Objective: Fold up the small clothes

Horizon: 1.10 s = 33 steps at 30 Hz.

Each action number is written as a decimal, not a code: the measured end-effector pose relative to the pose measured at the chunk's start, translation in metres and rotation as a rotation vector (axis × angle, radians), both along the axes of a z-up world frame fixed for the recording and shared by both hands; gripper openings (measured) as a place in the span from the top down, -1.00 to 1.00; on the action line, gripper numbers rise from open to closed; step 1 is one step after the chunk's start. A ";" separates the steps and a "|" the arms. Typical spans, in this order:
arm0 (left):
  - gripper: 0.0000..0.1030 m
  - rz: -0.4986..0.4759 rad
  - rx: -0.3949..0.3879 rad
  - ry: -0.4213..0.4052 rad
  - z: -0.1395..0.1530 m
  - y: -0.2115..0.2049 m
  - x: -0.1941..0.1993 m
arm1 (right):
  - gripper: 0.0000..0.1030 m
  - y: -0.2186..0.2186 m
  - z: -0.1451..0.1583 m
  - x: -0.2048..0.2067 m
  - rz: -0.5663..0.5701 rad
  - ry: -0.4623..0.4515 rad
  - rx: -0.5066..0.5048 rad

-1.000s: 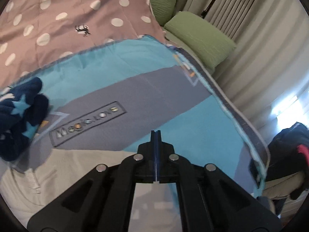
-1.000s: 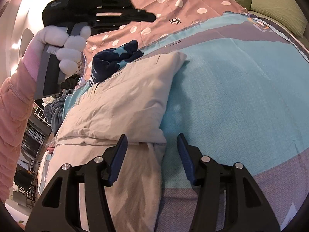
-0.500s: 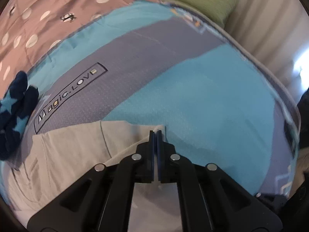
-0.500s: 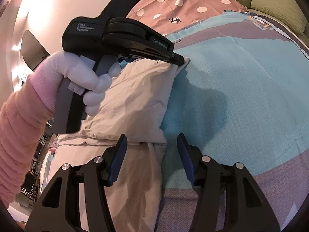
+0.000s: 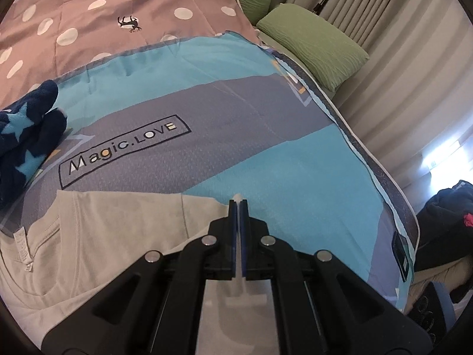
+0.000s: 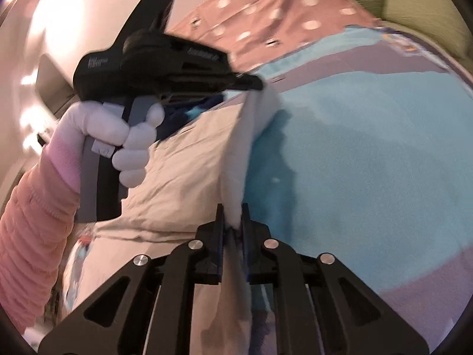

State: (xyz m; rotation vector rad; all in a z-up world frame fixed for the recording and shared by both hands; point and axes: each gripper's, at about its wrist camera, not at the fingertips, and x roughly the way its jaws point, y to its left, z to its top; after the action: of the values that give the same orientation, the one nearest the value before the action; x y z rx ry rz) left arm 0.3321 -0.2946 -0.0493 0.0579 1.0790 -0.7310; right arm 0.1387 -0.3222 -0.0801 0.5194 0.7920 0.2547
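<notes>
My right claw [image 6: 233, 216] has just closed and now pinches the near edge of the beige garment [image 6: 189, 171], where half a second ago its jaws stood spread around that edge. My left claw [image 5: 239, 207] is pressed together on the far corner of the same edge, pulling it up into a ridge. The garment lies on the blue blanket [image 6: 354, 153] on the bed. Both ends gripped, so the fold-over looks ready. Navy star-print piece [image 5: 26, 130] waits beside.
</notes>
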 end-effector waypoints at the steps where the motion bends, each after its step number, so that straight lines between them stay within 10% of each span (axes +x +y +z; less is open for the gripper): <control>1: 0.97 0.000 0.003 0.003 -0.002 -0.003 0.000 | 0.90 -0.001 -0.001 -0.004 -0.022 0.017 -0.011; 6: 0.94 -0.009 0.094 -0.031 -0.033 -0.023 -0.005 | 0.91 -0.007 -0.018 -0.011 -0.066 0.107 0.003; 10: 0.53 0.050 -0.010 -0.064 -0.015 0.001 -0.006 | 0.87 -0.015 -0.023 -0.012 -0.063 0.115 0.054; 19: 0.08 0.193 -0.114 -0.247 0.048 0.183 -0.079 | 0.71 -0.030 0.006 -0.022 -0.125 0.034 0.013; 26: -0.06 0.298 0.284 -0.169 -0.041 0.280 -0.125 | 0.71 0.046 0.027 0.012 0.119 0.016 -0.069; 29: -0.09 0.260 0.285 -0.252 -0.044 0.287 -0.140 | 0.85 0.058 -0.008 0.025 0.081 0.184 -0.236; 33: -0.12 0.246 0.306 -0.281 -0.034 0.290 -0.151 | 0.85 0.048 -0.003 0.007 0.043 0.172 -0.241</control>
State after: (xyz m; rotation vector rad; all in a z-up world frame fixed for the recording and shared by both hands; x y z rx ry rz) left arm 0.1808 -0.0051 -0.0835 0.2771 0.9003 -0.3201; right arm 0.1454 -0.2740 -0.0827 0.2993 0.9873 0.1528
